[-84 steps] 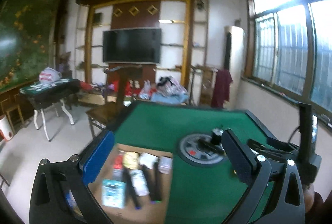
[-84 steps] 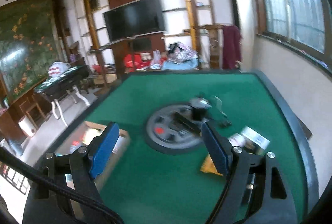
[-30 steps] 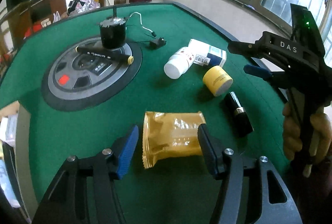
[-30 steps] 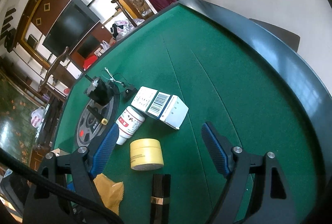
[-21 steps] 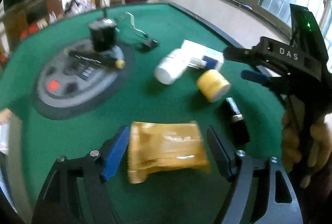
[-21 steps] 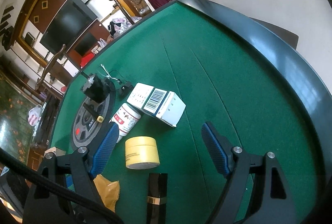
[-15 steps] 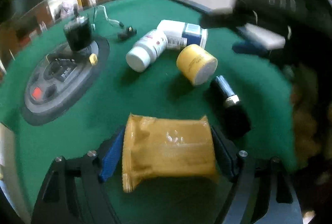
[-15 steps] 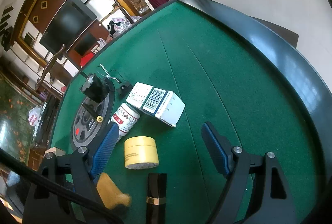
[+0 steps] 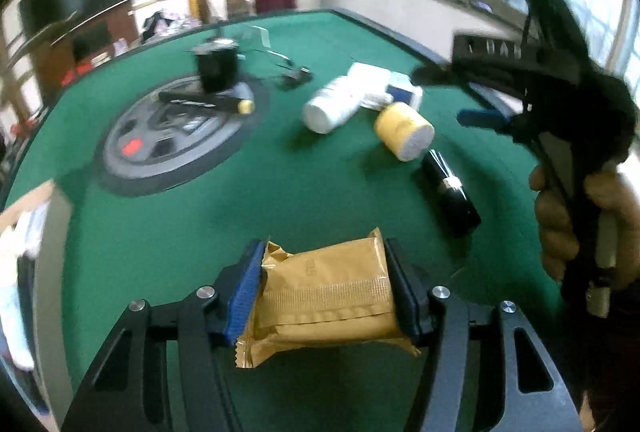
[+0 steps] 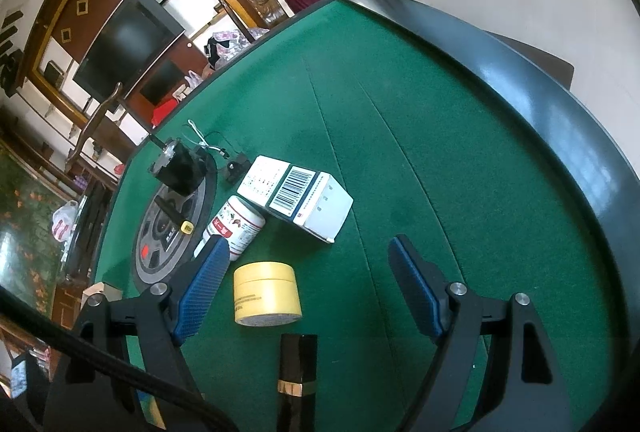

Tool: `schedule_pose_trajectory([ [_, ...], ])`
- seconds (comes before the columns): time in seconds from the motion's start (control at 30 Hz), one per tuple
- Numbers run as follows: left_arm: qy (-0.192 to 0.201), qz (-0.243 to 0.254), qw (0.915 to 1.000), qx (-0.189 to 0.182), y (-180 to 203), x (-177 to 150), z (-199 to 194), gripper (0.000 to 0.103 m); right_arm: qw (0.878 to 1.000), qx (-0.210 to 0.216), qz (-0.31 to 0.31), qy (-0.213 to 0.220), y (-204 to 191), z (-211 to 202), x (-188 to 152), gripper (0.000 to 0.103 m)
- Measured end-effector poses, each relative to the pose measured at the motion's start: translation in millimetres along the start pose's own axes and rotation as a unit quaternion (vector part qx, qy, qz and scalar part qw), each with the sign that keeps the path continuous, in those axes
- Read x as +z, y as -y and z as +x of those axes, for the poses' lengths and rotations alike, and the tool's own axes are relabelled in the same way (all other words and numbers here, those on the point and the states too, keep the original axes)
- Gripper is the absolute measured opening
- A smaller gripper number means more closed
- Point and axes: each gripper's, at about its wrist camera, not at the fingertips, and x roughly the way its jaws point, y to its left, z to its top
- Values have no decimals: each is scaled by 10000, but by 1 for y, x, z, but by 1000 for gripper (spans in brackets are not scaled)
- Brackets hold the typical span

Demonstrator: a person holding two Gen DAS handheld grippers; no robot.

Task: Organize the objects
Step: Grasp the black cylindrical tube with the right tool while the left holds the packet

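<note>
Left wrist view: the left gripper (image 9: pixel 325 286) is clamping one crinkled gold foil packet (image 9: pixel 326 296) between its blue pads (image 9: pixel 243 288), the packet sitting just above the green felt table (image 9: pixel 248 191). At the table's left edge, a shallow cardboard box (image 9: pixel 24 216) is holding pale items too blurred to name.

Beyond the packet, four loose items are lying on the felt to the right of the round grey centre dial (image 9: pixel 176 135): one white pill bottle (image 9: pixel 330 107) on its side, one white carton with a blue panel (image 9: pixel 384 83) touching it, one squat yellow jar (image 9: pixel 404 129) just beside both, and one black tube with a gold band (image 9: pixel 450 191) nearest the packet. On the dial, one black cylinder (image 9: pixel 216 67) is standing upright and one black pen with a yellow tip (image 9: pixel 208 103) is lying flat.

The right gripper (image 10: pixel 308 288) is hovering with its jaws spread wide and gripping nothing. In the right wrist view, the yellow jar (image 10: pixel 266 294) and the black tube (image 10: pixel 298 380) are lying between its fingers (image 10: pixel 414 288); the carton (image 10: pixel 296 197) and pill bottle (image 10: pixel 236 224) are lying just beyond.
</note>
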Motion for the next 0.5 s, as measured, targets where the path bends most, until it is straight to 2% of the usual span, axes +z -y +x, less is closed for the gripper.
schedule_pose_trajectory([
  [0.2,472,-546,9974,36,-32,-21,-57,54,9999,-75,-76,17,0,1,-1,82],
  [0.4,837,-1048,9910,-1,-72,-48,-102,54,9998,-73,-186,-61,-1,6,-4,81],
  [0.5,893,-1192,9888,77,-91,-61,-118,54,9989,-322,-327,-84,-7,-6,-11,81],
])
